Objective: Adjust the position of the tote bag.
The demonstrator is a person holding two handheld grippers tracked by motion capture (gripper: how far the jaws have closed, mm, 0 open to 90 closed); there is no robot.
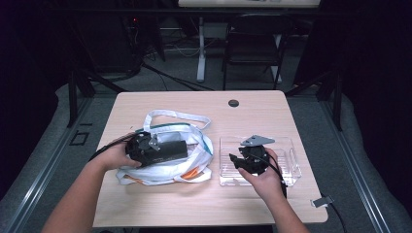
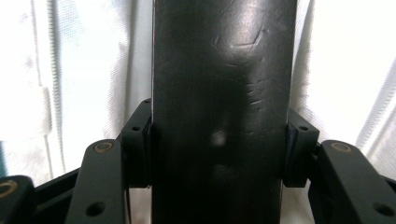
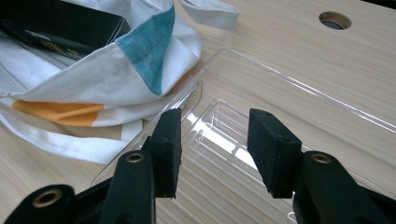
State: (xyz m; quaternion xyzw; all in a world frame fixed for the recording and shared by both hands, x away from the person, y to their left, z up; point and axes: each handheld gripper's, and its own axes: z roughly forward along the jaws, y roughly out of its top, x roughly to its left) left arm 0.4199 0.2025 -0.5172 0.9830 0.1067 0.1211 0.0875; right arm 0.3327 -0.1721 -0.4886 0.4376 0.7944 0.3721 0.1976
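While clamped, black box looks glossy, scuffed.

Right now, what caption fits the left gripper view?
Left gripper clamps a black box over the white cloth bag.

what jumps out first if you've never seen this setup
The white cloth bag with teal and orange patches, slumped on the left half of the wooden table. The left tongs clamp a long black box over its mouth. To its right the right tongs hang open over a clear plastic tray.
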